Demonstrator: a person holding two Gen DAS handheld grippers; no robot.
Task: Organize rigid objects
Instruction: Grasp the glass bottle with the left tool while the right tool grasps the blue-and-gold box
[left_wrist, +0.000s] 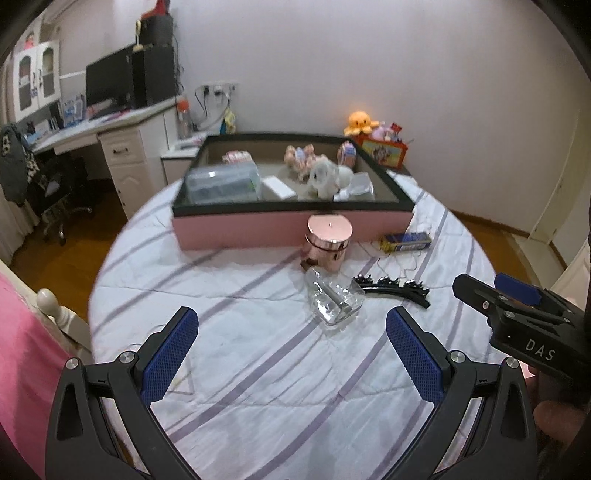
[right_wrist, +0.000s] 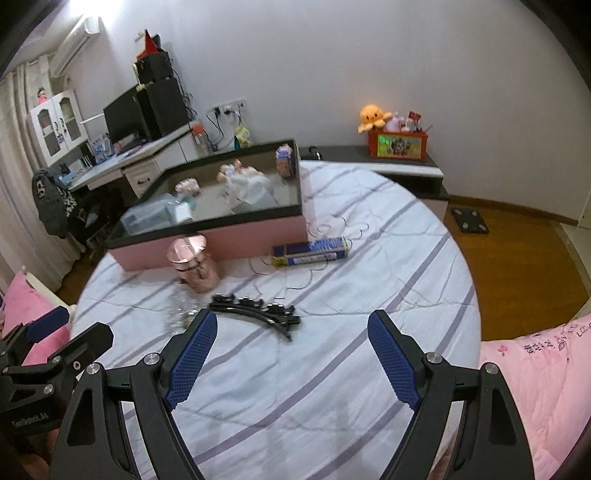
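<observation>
A pink box with a black rim (left_wrist: 288, 227) (right_wrist: 236, 236) stands on the striped bed and holds plush toys and clear cases. In front of it stand a rose-gold jar (left_wrist: 328, 242) (right_wrist: 195, 264), a clear glass bottle lying down (left_wrist: 334, 299) (right_wrist: 181, 314), a black hair clip (left_wrist: 393, 288) (right_wrist: 258, 312) and a blue and yellow box (left_wrist: 406, 242) (right_wrist: 312, 253). My left gripper (left_wrist: 291, 350) is open and empty, short of the bottle. My right gripper (right_wrist: 291, 354) is open and empty, just short of the hair clip; it also shows in the left wrist view (left_wrist: 517, 306).
A thin wire (right_wrist: 332, 225) loops on the sheet near the blue box. A white desk (left_wrist: 110, 133) with monitor stands at the left. A low shelf (right_wrist: 388, 162) carries an orange toy box. Pink bedding (right_wrist: 535, 387) lies at the right, wooden floor beyond.
</observation>
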